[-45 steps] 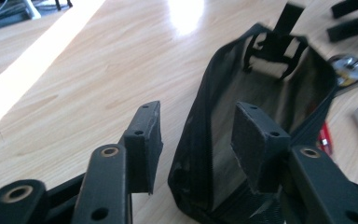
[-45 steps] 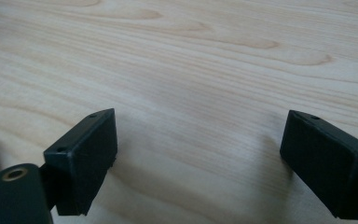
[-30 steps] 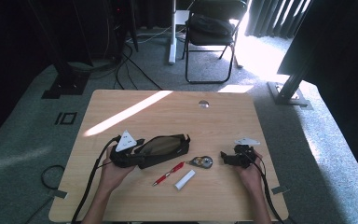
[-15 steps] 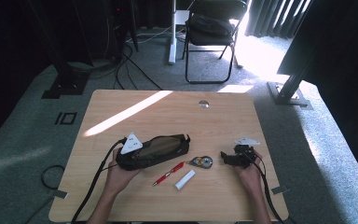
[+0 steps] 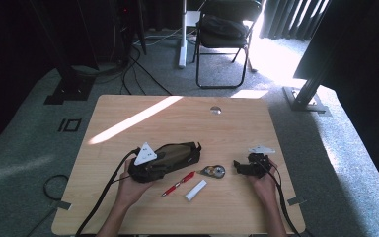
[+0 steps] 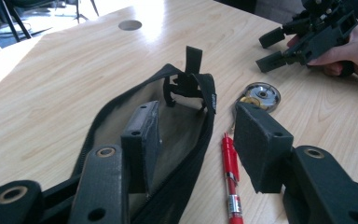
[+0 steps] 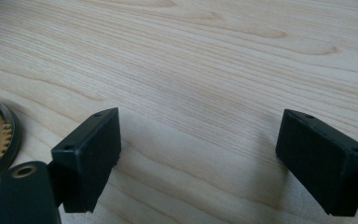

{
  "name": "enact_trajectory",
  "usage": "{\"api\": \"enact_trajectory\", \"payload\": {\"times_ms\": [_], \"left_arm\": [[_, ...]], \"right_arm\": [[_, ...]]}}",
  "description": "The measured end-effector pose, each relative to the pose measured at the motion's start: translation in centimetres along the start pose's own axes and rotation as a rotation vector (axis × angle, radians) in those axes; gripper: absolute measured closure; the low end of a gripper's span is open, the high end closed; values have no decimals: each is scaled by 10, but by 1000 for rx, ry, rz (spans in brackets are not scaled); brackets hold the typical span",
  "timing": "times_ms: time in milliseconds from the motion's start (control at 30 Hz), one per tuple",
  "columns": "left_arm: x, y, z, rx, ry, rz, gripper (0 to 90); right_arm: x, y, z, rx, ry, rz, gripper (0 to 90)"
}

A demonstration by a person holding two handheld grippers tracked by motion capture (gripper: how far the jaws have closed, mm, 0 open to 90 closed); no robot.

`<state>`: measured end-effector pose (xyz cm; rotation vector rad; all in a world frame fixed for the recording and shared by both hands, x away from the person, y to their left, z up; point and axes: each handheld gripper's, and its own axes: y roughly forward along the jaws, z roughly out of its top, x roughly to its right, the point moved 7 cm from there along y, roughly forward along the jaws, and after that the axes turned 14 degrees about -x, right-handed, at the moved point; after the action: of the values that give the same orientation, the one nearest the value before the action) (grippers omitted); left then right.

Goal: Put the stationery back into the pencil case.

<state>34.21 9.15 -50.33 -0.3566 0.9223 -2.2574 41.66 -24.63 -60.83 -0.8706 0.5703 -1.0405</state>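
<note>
High view: one pouch [image 5: 170,157], one pen [image 5: 177,183].

No legible text, label, brand, number or sign on anything in view

Red pen [image 5: 177,183] & white tube [image 5: 196,190] lie near table's [image 5: 187,118] front edge, tape roll [image 5: 214,171] just behind them. Folding chair [image 5: 223,34], cables [image 5: 133,59] on carpet beyond.

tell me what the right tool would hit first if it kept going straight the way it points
Probably the round tape dispenser: the right tool points across the table toward it, with bare wood between. Depth is hard to judge, so it might pass just beside it.
</note>
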Motion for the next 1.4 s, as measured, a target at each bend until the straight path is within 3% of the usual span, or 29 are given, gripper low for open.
{"api": "enact_trajectory", "payload": {"times_ms": [267, 733, 1400], "left_arm": [[11, 8, 0, -11, 17, -38, 530], [25, 21, -4, -42, 40, -53, 556], [37, 37, -16, -112, 94, 1, 595]], "right_arm": [[0, 0, 0, 0, 0, 0, 138], [0, 0, 0, 0, -3, -2, 138], [0, 0, 0, 0, -3, -1, 138]]}}
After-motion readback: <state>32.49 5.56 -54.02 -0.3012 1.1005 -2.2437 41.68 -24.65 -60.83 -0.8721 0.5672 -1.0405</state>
